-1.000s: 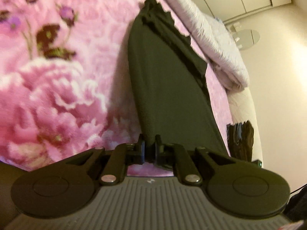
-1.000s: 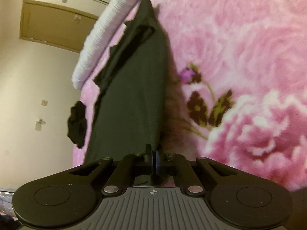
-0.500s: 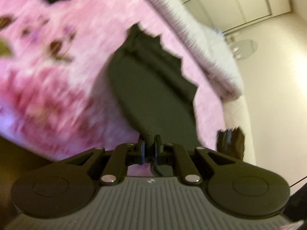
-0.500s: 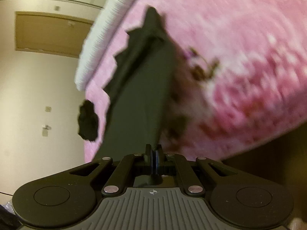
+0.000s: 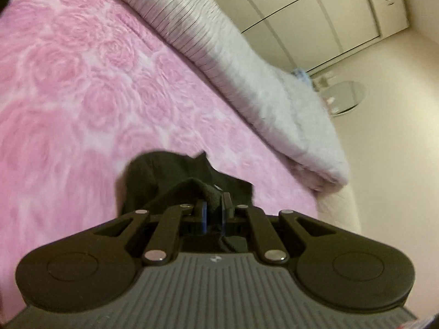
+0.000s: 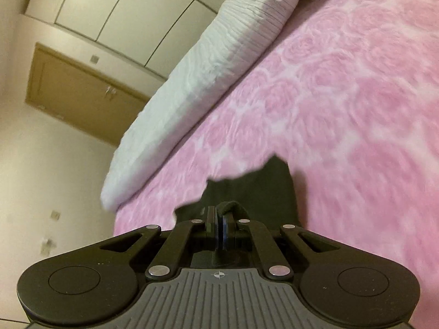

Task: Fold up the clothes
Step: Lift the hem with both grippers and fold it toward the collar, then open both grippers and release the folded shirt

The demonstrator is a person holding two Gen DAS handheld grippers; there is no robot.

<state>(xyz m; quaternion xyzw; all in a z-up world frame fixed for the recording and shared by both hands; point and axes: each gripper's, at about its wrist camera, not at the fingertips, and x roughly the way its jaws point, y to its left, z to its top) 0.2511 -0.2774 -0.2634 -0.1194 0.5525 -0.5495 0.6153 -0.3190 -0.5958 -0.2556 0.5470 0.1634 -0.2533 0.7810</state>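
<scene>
While the pink bed (image 5: 115,87) fills both views, I judge a fold mid-carry: the dark garment (image 5: 170,175) bunches, blurred, at my left claw (image 5: 213,210) and right claw (image 6: 219,220), both pinching its edge. Next: lay it down squarely.

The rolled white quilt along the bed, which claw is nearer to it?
Cannot tell. The left claw has the quilt ahead on its right; the right claw has it ahead-left.

a home bedroom; pink rose blanket (image 5: 90,87); grey duvet (image 5: 247,76); wardrobe doors (image 5: 315,13)
</scene>
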